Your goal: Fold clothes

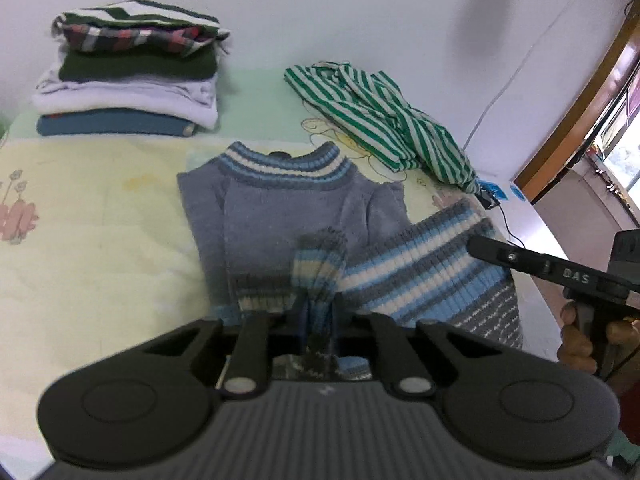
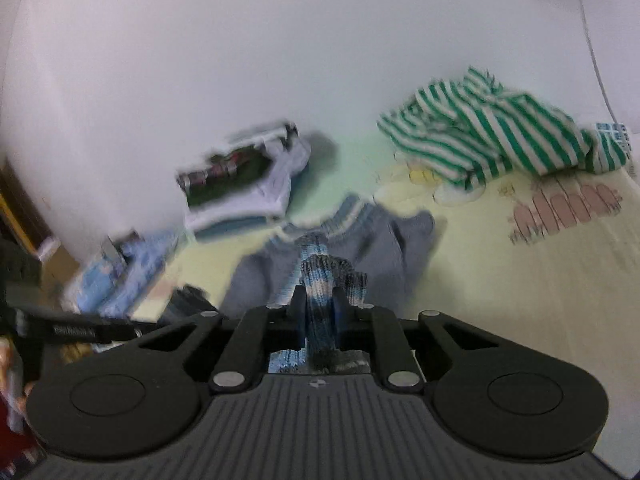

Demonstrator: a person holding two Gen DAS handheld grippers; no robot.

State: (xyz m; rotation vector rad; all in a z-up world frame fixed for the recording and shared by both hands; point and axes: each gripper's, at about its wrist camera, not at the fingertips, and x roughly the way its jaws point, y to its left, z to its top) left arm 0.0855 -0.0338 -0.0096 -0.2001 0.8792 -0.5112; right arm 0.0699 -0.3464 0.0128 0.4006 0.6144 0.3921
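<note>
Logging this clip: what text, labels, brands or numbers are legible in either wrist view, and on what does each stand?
"DAS": pale letters on the black finger of the right gripper, seen in the left wrist view.
Pale lettering on the black finger of the left gripper, seen in the right wrist view: too blurred to read.
Small pale mark on each gripper's ribbed body: too small to read.
Nothing else legible.

Plain white wall (image 1: 320, 20), with a thin white cable (image 1: 504, 88) running down it. Bed covered in a pale yellow-and-green cartoon-print sheet (image 1: 100, 220). Brown wooden door frame (image 1: 580, 92) at right, daylight beyond it.
</note>
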